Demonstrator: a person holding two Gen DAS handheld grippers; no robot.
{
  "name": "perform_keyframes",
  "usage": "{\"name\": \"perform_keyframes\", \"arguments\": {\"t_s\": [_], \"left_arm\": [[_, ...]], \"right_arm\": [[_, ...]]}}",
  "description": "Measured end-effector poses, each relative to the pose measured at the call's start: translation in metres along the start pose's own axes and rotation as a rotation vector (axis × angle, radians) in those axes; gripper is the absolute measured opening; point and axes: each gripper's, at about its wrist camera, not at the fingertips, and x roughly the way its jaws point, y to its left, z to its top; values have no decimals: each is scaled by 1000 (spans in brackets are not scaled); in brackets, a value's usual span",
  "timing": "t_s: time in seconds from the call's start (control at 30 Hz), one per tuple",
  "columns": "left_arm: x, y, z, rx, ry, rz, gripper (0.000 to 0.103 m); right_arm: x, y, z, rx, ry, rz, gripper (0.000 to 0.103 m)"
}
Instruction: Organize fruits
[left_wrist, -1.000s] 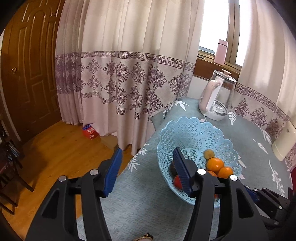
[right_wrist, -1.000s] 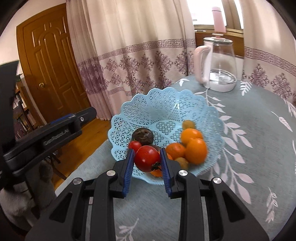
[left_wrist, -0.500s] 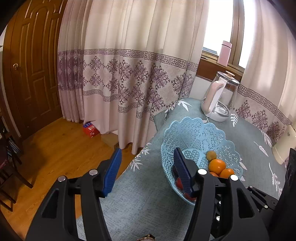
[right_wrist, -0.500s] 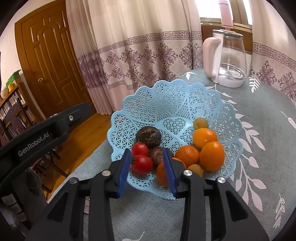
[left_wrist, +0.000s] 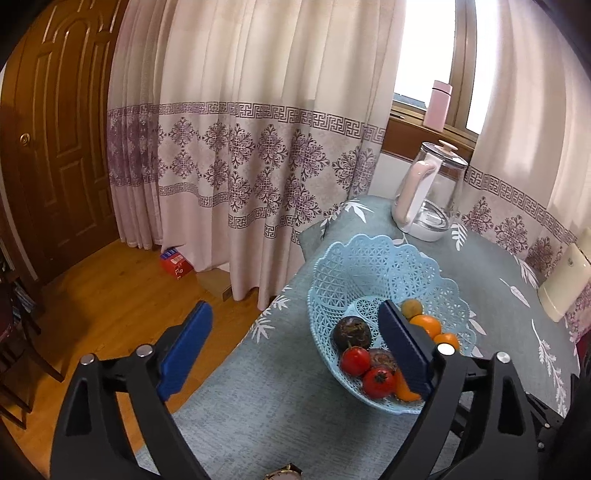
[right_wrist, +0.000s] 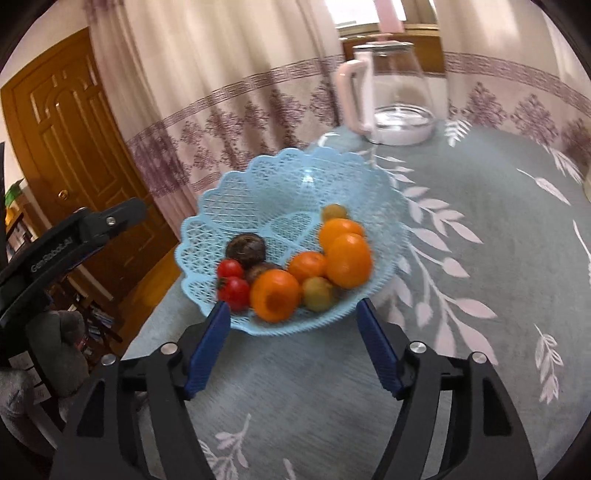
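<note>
**Fruit gathered in basket; both grippers empty**

Right gripper (right_wrist: 291, 350): jaws spread wide, nothing between them, held just short of the near rim of the basket over the grey-blue leaf-print cloth of the desk (right_wrist: 480, 288). This view is motion-blurred, so fine detail is uncertain.

Left gripper (left_wrist: 295, 350): jaws also spread wide and empty. It sits at the desk's left edge; one blue pad is over the wooden floor (left_wrist: 110, 295), the other overlaps the basket's near right side in the view.

Basket (left_wrist: 369, 266): light blue lattice plastic with a scalloped rim, standing on the desk near its left edge. All visible fruit lies inside it. At the near side are two red tomatoes (right_wrist: 232, 282), touching each other, and an orange fruit (right_wrist: 275, 295) beside them. Behind these lie a dark brown round fruit (right_wrist: 245, 249) and, partly hidden, what appears to be a second dark one. To the right are further oranges (right_wrist: 347, 254) and a small yellow-green fruit (right_wrist: 317, 293); another small yellowish fruit (right_wrist: 334, 211) lies farthest back.

Beyond the basket, at the desk's far edge, stands a glass kettle (left_wrist: 428, 195) with a pink handle. Patterned curtains (left_wrist: 240, 147) hang behind.
</note>
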Motion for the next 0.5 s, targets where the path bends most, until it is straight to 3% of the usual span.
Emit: {"name": "perform_keyframes", "arguments": {"t_s": [0.1, 0.5], "left_arm": [[-3, -6, 0, 31, -11, 15, 97], [-15, -26, -4, 118, -34, 4, 100]], "right_arm": [[-4, -9, 0, 27, 4, -11, 84], [-21, -14, 4, 10, -39, -113, 93]]}}
